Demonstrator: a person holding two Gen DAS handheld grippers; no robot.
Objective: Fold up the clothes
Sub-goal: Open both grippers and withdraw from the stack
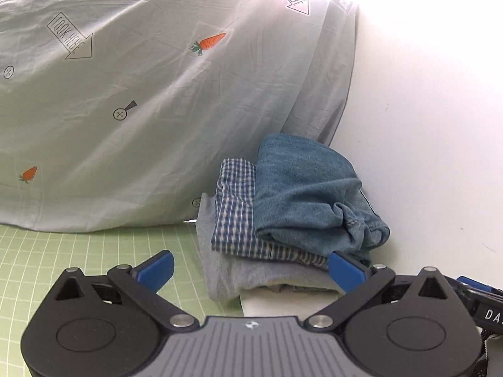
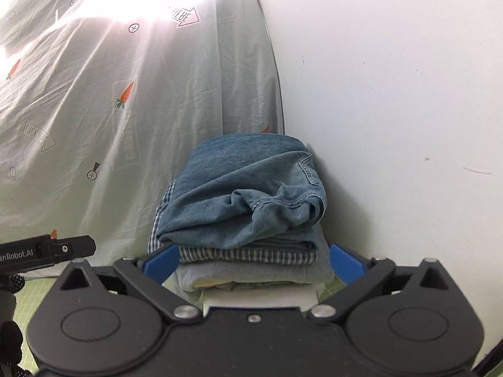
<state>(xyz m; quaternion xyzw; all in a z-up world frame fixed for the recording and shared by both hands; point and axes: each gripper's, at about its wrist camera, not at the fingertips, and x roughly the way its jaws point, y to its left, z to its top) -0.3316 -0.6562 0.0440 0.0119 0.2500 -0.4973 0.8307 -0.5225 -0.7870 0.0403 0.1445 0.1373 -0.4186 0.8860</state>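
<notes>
Both views show folded jeans (image 1: 309,194); only the right shows the pocket stitching (image 2: 306,169).

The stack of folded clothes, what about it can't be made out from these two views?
- Bottom layers under the grey garment: right wrist view, hidden by the gripper body; only pale edges show.
- Checked shirt: mostly covered by the denim on top.
- White support beneath: both views, cut off by the grippers.
- Stack's back: hidden by the stack itself.
</notes>
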